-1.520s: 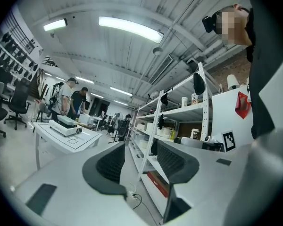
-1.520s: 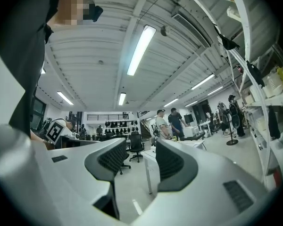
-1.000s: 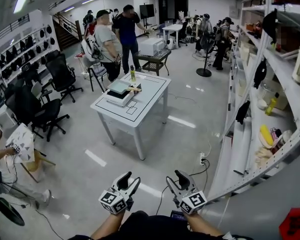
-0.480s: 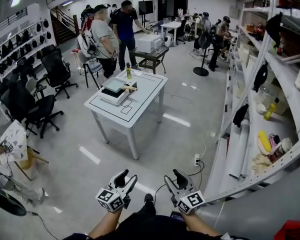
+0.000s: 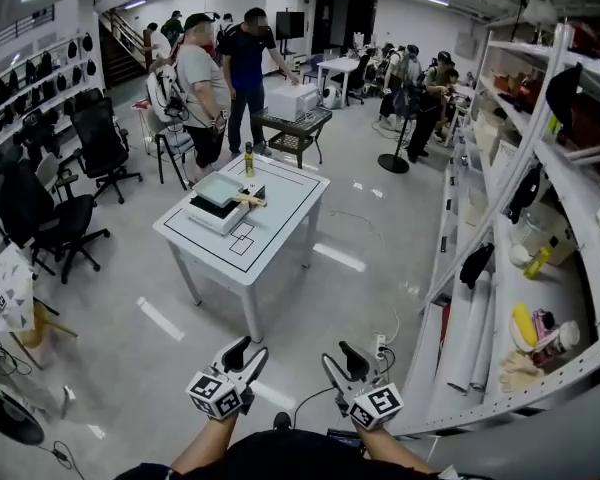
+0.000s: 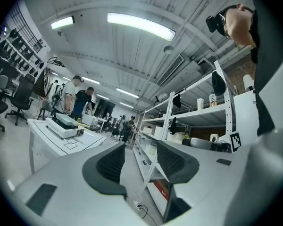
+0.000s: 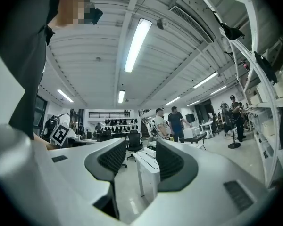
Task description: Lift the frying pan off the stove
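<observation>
Across the room stands a white table (image 5: 270,238). On it rests a flat white-and-black stove (image 5: 212,211) with a pale square pan (image 5: 220,188) on top, and a wooden handle (image 5: 250,200) sticks out to the right. My left gripper (image 5: 238,353) and right gripper (image 5: 342,356) hang low at the bottom of the head view, far short of the table. Both are open and empty. The left gripper view shows that gripper (image 6: 140,161), the table (image 6: 47,142) and the stove (image 6: 63,125) off to the left. The right gripper (image 7: 136,159) looks level towards the table (image 7: 148,168).
A small bottle (image 5: 248,158) stands at the table's far edge. Several people (image 5: 205,78) stand behind it. Office chairs (image 5: 40,218) line the left side. A long shelving rack (image 5: 540,228) runs along the right. A power strip and cable (image 5: 380,343) lie on the floor ahead.
The whole head view has shifted: the table has slid to the left in the picture and the shelves show from further along. Both grippers sit a little lower in the picture, jaws unchanged.
</observation>
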A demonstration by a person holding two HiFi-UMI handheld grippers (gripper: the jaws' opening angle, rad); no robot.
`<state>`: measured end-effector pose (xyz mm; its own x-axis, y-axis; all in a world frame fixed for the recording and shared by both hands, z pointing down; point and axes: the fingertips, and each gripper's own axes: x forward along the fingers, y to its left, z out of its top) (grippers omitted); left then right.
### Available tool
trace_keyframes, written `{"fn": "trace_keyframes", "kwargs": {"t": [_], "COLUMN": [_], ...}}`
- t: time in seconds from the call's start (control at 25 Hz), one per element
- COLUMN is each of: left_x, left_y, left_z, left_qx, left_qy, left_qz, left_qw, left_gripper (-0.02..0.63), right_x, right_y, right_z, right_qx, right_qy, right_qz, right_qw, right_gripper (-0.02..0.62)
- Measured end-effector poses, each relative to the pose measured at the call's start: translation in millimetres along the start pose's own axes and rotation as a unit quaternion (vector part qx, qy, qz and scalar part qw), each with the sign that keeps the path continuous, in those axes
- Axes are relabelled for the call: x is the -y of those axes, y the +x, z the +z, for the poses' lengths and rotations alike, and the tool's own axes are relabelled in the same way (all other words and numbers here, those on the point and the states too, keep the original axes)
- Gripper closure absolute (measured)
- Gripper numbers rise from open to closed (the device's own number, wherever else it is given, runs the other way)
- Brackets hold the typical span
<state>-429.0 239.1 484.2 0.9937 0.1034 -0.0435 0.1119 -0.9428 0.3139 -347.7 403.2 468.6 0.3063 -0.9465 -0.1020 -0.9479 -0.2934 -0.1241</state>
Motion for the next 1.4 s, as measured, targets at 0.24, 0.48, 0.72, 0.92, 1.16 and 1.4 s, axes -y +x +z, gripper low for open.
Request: {"fn": "trace_keyframes", "kwargs": {"t": [0.24,0.48,0.72,0.92,1.16,1.4], "left_x": [-51,-93,-114,-132,-161,-185], "left_y": [40,76,108,134,184,237], "left_z": [15,14,6,2,10,25], "left_qx": [0.010,0.009,0.002,0.001,0.004,0.016], "left_qy": [0.000,-0.009,-0.023,-0.027,-0.023,-0.020], "left_qz": [0.006,0.004,-0.002,0.007,0.032,0.079], "left_qw": [0.9999,0.9999,0.9997,0.9996,0.9992,0.9965], "left_gripper": [0.394,0.394,0.394,0.394,0.394,0.394], "right_x": [33,57,86,117,168,225], "right_y": [60,100,113,130,176,226], "right_z": [5,-2,-12,-18,-21,-9], "right_qx": [0.001,-0.001,-0.012,-0.018,-0.014,-0.007], "right_qy": [-0.008,-0.005,0.000,0.004,0.011,0.015], "right_qz": [0.005,0.004,-0.013,-0.018,0.010,0.065], "right_qw": [1.000,1.000,1.000,1.000,1.000,0.998], "right_gripper": [0.396,0.396,0.396,0.396,0.396,0.396]}}
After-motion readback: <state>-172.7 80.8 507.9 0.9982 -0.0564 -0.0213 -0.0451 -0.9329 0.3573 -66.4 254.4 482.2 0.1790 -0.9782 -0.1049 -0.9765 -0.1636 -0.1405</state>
